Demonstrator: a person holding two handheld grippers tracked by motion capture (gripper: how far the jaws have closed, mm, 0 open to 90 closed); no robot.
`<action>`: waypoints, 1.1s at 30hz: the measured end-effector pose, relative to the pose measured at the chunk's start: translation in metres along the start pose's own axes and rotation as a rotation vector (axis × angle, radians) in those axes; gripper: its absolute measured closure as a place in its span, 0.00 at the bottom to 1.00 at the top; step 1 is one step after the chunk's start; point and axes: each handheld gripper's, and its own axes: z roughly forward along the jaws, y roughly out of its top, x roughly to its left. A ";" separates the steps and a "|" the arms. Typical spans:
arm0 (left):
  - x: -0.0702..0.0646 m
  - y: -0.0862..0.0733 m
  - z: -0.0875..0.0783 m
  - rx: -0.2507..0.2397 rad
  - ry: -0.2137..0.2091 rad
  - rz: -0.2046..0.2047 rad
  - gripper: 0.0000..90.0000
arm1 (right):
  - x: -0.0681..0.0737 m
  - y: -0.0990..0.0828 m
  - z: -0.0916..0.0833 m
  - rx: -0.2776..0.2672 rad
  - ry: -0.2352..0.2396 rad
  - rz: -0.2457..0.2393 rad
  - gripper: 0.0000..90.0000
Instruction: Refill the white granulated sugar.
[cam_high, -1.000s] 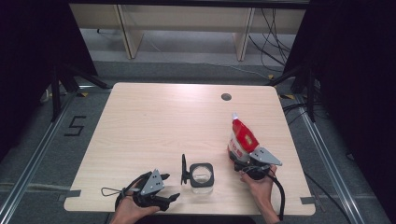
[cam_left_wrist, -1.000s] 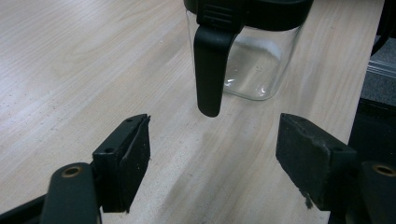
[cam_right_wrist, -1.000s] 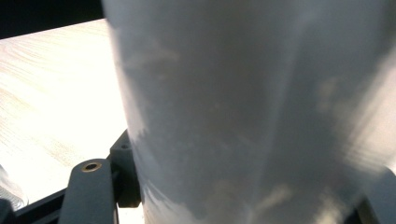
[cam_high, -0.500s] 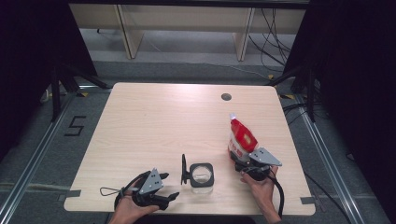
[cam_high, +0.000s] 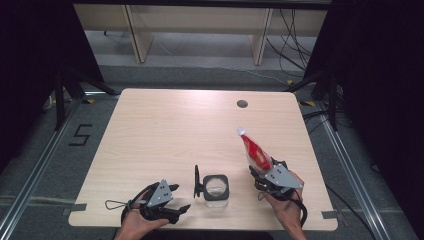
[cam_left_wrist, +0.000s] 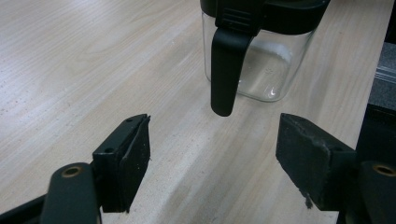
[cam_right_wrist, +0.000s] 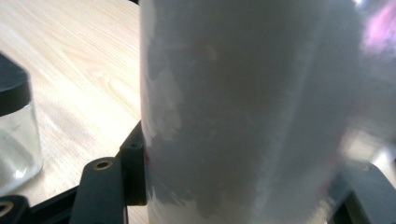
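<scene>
Pouch gripped near table's right edge, far half bare

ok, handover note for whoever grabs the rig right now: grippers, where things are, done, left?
Right gripper: jaws have just been closing, now clamped on the red-and-white bottle, tilted, nozzle pointing away from the person.
Left gripper: open, nothing held, low on the table facing the handle of the glass jar.
Done: bottle gripped.
Left, probably: steady the jar, bring the bottle over it. The jar's black lid looks still on.
</scene>
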 end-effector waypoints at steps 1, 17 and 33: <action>0.000 0.000 0.000 0.000 0.000 0.000 0.29 | 0.000 0.002 -0.004 -0.001 -0.010 -0.020 0.43; 0.001 -0.001 0.001 0.038 -0.012 0.005 0.28 | 0.007 0.007 -0.050 0.041 -0.083 -0.244 0.43; 0.005 0.000 -0.001 0.040 0.001 0.027 0.27 | 0.024 0.007 -0.070 0.113 -0.071 -0.441 0.43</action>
